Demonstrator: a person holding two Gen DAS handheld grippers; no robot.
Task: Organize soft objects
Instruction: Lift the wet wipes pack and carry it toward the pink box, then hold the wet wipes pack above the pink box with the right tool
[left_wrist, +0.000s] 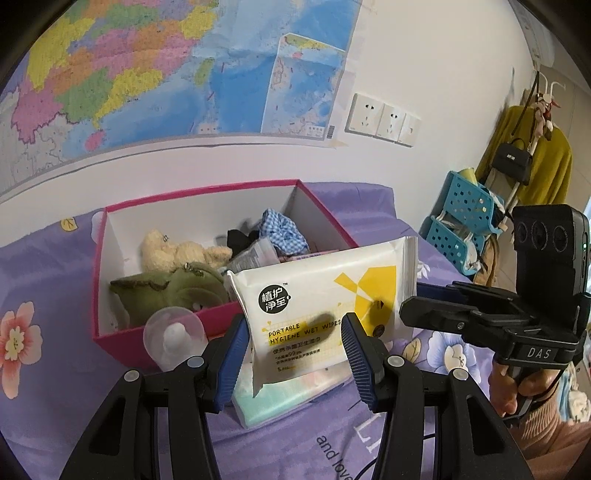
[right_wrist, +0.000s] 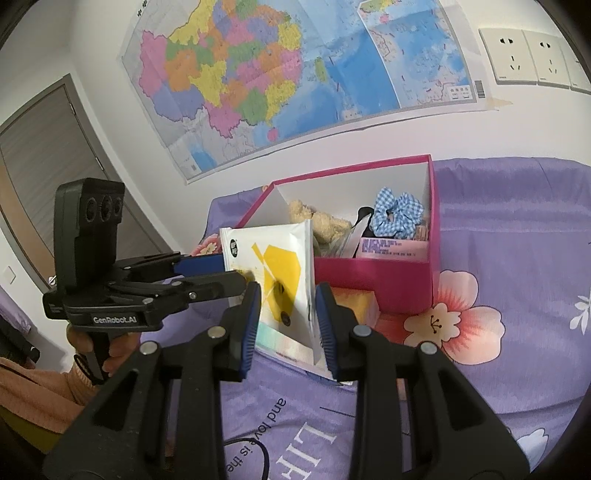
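Both grippers hold the wipes pack up on its edge, just in front of the pink box. The left gripper pinches its lower end; the right gripper pinches its side. The box lies straight ahead of both.

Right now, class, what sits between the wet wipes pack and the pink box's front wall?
A yellow sponge-like block on the purple sheet, seen in the right wrist view; the left wrist view hides it behind the wet wipes pack.

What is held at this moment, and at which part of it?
The wet wipes pack is held by both grippers. The left gripper clamps its lower end, and the right gripper clamps its side edge.
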